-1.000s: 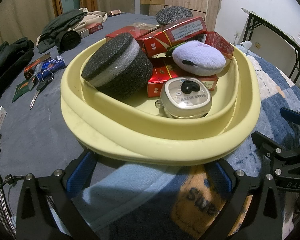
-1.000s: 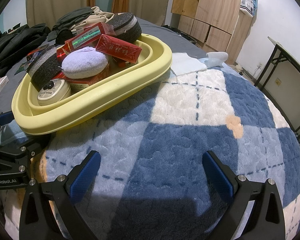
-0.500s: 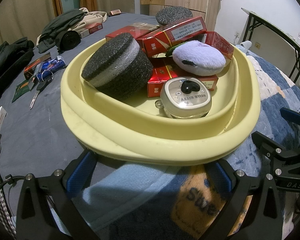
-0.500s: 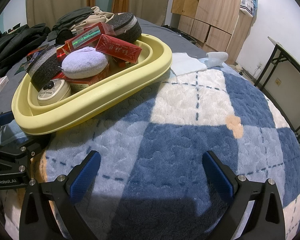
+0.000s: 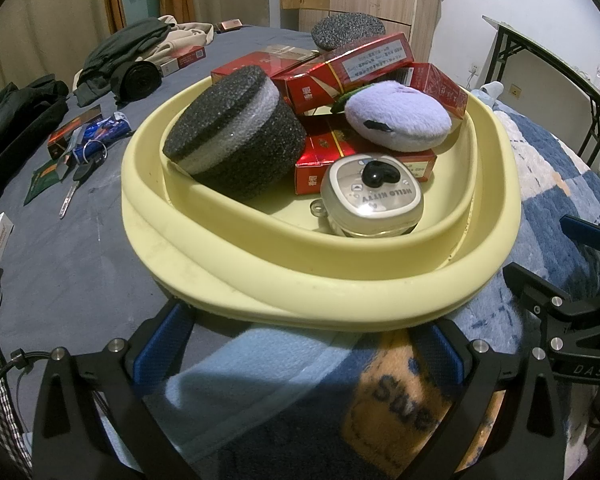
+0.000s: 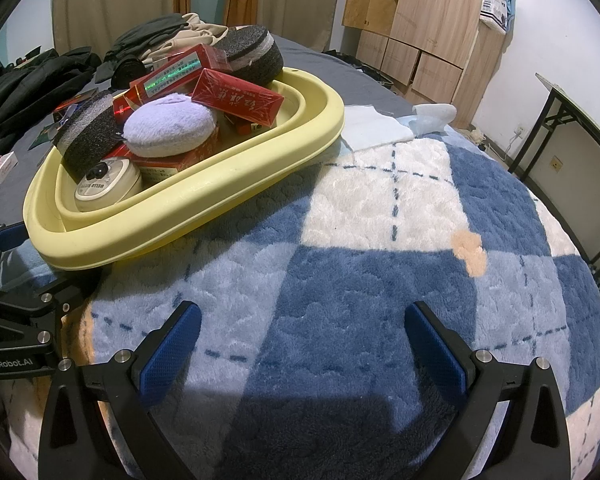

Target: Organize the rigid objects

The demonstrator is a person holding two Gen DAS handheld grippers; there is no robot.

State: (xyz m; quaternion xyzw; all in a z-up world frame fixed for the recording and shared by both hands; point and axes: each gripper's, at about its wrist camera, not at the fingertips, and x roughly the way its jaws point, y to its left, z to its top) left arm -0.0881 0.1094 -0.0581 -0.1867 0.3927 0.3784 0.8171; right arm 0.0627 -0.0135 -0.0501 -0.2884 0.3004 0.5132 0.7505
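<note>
I see the yellow basin [image 5: 340, 292], on the bed where grey sheet meets checked blanket [image 6: 380, 280], holding foam pucks [image 5: 236, 140], red boxes [image 5: 352, 68] and a purple puff [image 5: 398, 120]. My left gripper [image 5: 300, 344] gapes wide just under its near rim, gripping nothing. My right gripper [image 6: 302, 336] hovers equally wide and empty over the blanket.

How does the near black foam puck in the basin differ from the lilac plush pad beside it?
The foam puck is coarse black with a white band; the plush pad is soft lilac fleece. The puck is thick and tilted against the yellow basin wall; the pad is flatter, lying on red boxes. Both are round and inside the basin.
</note>
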